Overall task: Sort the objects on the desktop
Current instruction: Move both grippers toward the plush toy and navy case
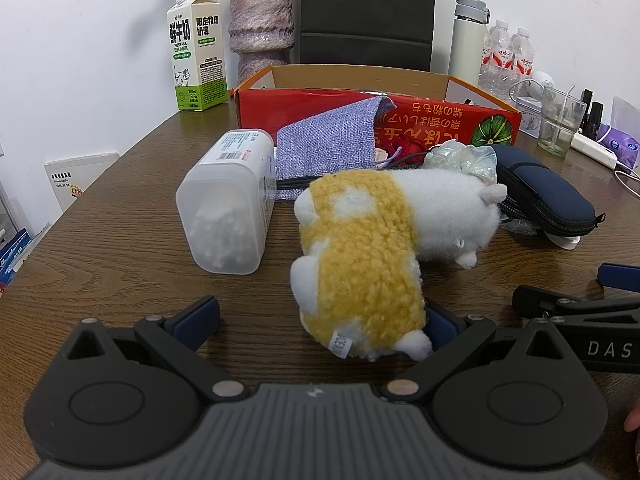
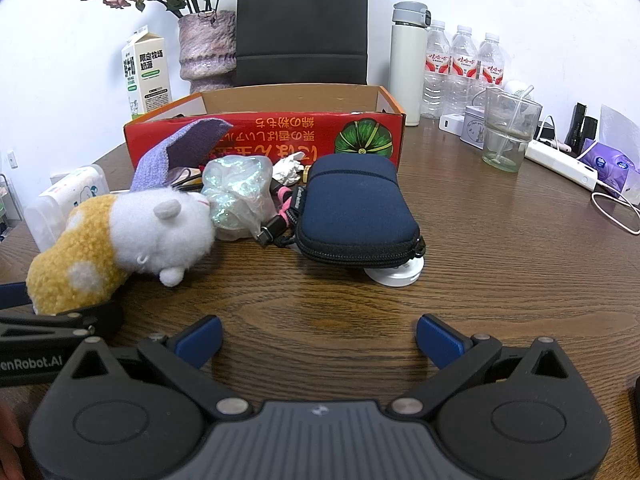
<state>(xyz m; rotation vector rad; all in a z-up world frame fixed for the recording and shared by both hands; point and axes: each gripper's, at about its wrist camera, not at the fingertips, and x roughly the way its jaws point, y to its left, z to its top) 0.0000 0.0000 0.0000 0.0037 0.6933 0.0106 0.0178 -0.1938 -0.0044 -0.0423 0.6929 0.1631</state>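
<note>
Here my left gripper [image 1: 320, 320] is fully open and tilted down toward the tabletop [image 1: 120, 240]. The rear end of the plush toy [image 1: 360, 272] lies between its fingers, close to the right one at about 4 o'clock in the left view; I cannot tell if it touches the pad, and nothing presses on it. The toy lies on its side, yellow back toward me, white head pointing to 2 o'clock.

My right gripper [image 2: 318, 340] is also wide open, with only bare wood between its fingers. In the right view the toy is at 10 o'clock, and the navy pouch [image 2: 352, 208] lies at 12 o'clock, resting partly on a white round disc [image 2: 400, 276].

In the left view a clear plastic jar [image 1: 228, 204] lies on its side at 11 o'clock, just beside the toy. Behind them a purple cloth bag [image 1: 332, 140] leans on the red box [image 1: 440, 120], which is open at the top. A shiny crumpled wrap [image 2: 236, 196] touches the head of the toy, between the toy and the pouch.

Far at the back stand a milk carton [image 1: 196, 52], a vase [image 1: 260, 24], a white flask [image 2: 408, 60], water bottles [image 2: 460, 68] and a glass [image 2: 508, 132].
</note>
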